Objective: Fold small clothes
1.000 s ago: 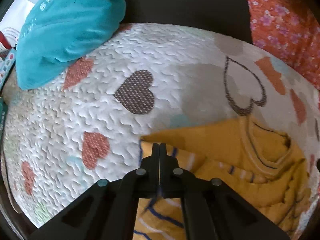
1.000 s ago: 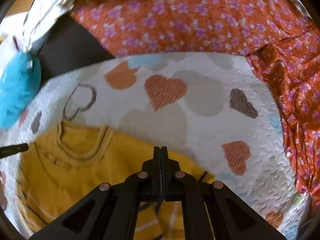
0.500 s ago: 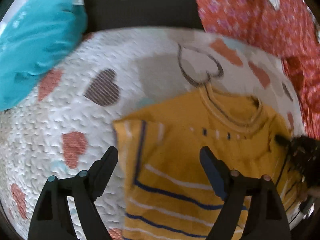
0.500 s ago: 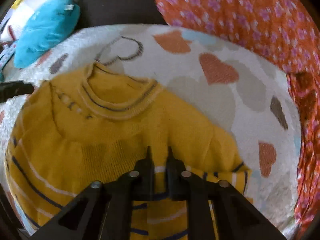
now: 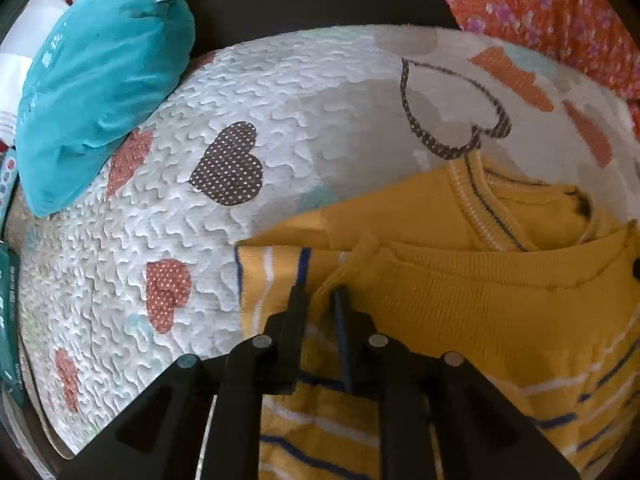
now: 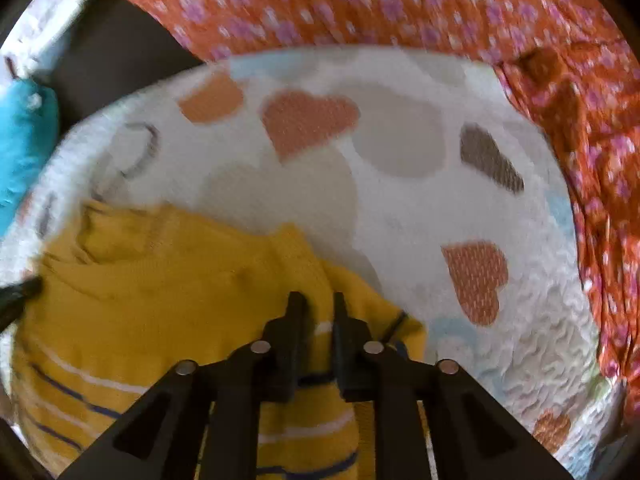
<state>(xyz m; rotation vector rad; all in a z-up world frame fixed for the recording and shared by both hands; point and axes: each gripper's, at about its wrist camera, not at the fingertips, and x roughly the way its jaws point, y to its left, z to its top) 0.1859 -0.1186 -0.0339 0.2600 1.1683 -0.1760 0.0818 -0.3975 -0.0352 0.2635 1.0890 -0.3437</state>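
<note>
Knitwear fills the near ground of both wrist views: a small mustard-yellow knitted sweater with blue and white stripes lies on a white quilted mat printed with hearts, its ribbed neckline toward the far side. The left gripper has just been closing and now stands narrow, pinching a raised ridge of yellow fabric near the striped sleeve edge. The right gripper, blurred with motion, has just been opening; its jaws are a slit apart with knit between them at the opposite side of the sweater, though whether the pads still press on it cannot be told. Judging from this, the step in hand is a sideways fold of the sweater body, with both grippers working the two edges. Next calls for a firm pinch on each side, then lifting and carrying one edge across toward the middle without dragging the lower layer. Farther off, a teal plush cushion sits at the mat's left edge, and orange floral cloth is heaped beyond the far right rim.
</note>
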